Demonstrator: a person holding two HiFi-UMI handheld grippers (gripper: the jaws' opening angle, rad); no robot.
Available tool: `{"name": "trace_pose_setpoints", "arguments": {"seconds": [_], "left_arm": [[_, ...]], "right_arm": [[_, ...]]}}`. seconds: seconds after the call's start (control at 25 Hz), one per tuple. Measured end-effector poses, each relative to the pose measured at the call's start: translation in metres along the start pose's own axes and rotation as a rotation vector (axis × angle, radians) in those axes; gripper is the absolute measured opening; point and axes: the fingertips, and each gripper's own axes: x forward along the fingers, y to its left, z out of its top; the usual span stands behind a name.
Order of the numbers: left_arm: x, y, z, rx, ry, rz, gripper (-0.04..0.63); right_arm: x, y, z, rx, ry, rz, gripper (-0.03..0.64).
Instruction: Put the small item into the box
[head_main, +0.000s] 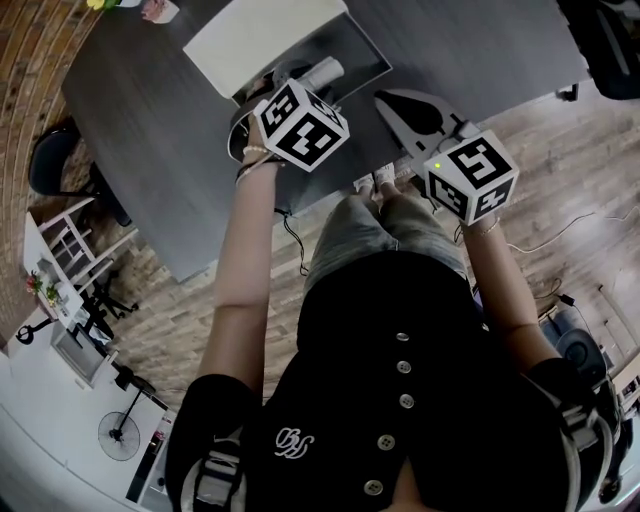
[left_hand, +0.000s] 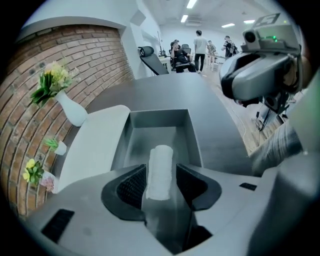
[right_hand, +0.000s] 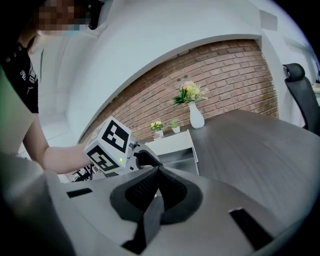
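Closest to the head camera is the person's black shirt, with both forearms reaching out toward the edge of the dark table. On that table sits the grey box, open, with its white lid lying just beside it on the left. The left gripper hangs above the box's near end. Its jaws are drawn in narrowly on the small item, a white roll that stands between the pads and points out over the box's hollow. The right gripper is off to the right, its jaws pressed together on nothing.

The roll looks soft and light, perhaps rolled cloth or foam, though the wide-angle blur leaves that unsure. It should give under pressure rather than slip, so a gentle hold round its lower middle suits it. Nothing visible lies inside the box to block it, and only the walls need clearing. A white vase of flowers stands well apart at the table's left side.
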Motion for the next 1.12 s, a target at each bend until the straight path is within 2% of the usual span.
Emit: {"name": "trace_pose_setpoints", "arguments": {"seconds": [0.12,0.4,0.48,0.6,0.76,1.0,1.12], "left_arm": [[-0.020,-0.001,0.010,-0.059,-0.073,-0.006,0.167],[-0.090,0.000,0.036,-0.168,-0.274,0.046,0.166],[-0.111,-0.002,0.040,-0.198,-0.332,0.070,0.160],[-0.137,-0.006,0.043,-0.248,-0.426,0.125,0.108],[-0.163,-0.010,0.042,-0.309,-0.524,0.177,0.097],[-0.186,-0.013,0.038,-0.481,-0.690,0.269,0.032],[-0.193,-0.019,0.033,-0.579,-0.754,0.274,0.020]], "right_arm": [[-0.001,0.001,0.002,-0.014,0.001,-0.014,0.002],[-0.007,0.019,0.029,-0.101,-0.017,0.005,0.002],[-0.007,0.027,0.039,-0.123,-0.038,0.020,0.002],[-0.010,0.040,0.047,-0.152,-0.068,0.047,0.002],[-0.012,0.056,0.056,-0.183,-0.076,0.070,0.002],[-0.017,0.070,0.065,-0.205,-0.102,0.100,0.002],[-0.017,0.080,0.066,-0.226,-0.097,0.121,0.002]]}}
